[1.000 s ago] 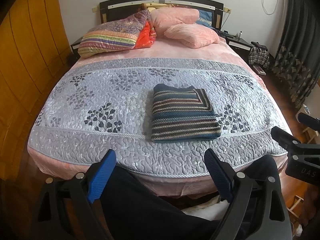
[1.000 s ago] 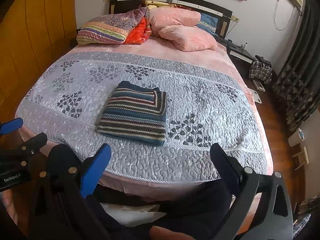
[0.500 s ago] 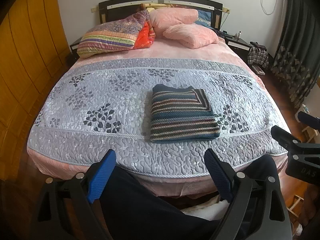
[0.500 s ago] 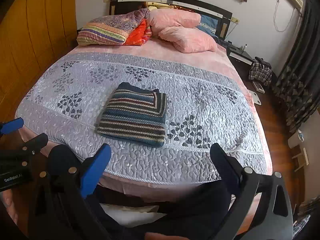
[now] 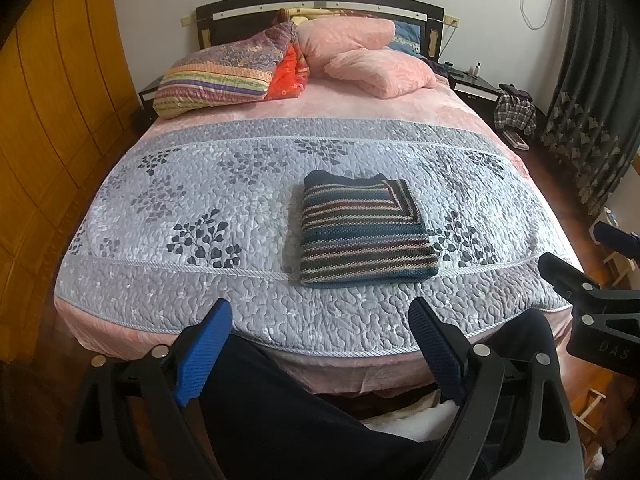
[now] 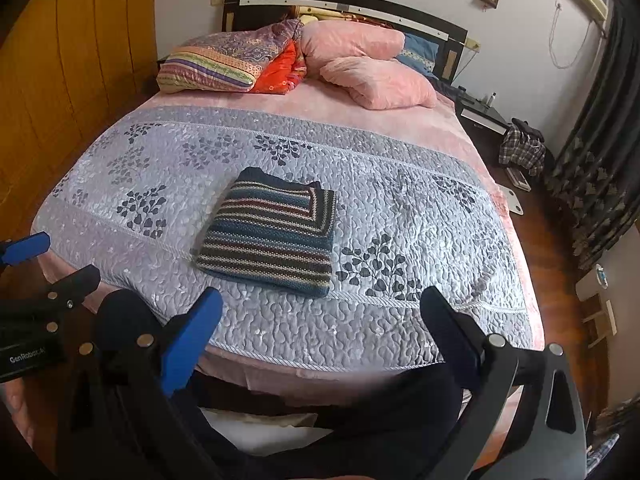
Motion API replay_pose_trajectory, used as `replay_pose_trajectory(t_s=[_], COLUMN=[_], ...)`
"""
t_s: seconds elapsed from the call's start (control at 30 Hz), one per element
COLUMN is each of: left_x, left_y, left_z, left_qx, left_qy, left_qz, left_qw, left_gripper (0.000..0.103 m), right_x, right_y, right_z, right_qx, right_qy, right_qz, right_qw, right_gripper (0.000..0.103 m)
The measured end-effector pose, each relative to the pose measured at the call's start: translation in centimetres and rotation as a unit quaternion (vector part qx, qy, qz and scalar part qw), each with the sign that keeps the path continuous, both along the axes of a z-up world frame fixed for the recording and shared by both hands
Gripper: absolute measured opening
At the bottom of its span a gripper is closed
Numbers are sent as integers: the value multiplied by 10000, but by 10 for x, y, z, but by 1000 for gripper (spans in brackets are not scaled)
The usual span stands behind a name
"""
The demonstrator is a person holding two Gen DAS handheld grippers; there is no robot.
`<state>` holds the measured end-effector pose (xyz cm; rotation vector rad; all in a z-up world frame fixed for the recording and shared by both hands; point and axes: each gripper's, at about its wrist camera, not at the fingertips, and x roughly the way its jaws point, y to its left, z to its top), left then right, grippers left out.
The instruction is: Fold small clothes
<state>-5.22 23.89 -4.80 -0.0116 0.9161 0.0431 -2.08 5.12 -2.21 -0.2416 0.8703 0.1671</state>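
- one striped sweater [image 5: 362, 232] lies folded on your grey quilt [image 5: 200, 216], near the bed's foot edge.
- your left gripper [image 5: 320, 344] and right gripper [image 6: 320, 328] both hang spread wide, empty, short of the bed.

Your striped knit sweater [image 5: 362, 230] lies folded into a neat, thick rectangle, flat on the grey quilted bedspread [image 5: 200, 200]. You'll find it near the foot of the bed, with its dark navy collar edge towards the pillows.
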Motion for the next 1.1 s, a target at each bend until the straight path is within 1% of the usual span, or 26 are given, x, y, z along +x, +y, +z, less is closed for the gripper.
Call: replay_pose_trajectory(t_s=[0.57, 1.1], left_x=[0, -6], left_y=[3, 2], left_z=[2, 2], left_qx=[-18, -36], left_qy=[-31, -11], left_qz=[3, 31], left_qw=[10000, 10000], left_gripper=[90, 90], right_x=[1, -1], right_y=[3, 2], right_z=[3, -2], right_qx=[-3, 6], right_qy=[9, 42], right_qz=[17, 25], right_qw=[10000, 10000], right_gripper=[99, 99])
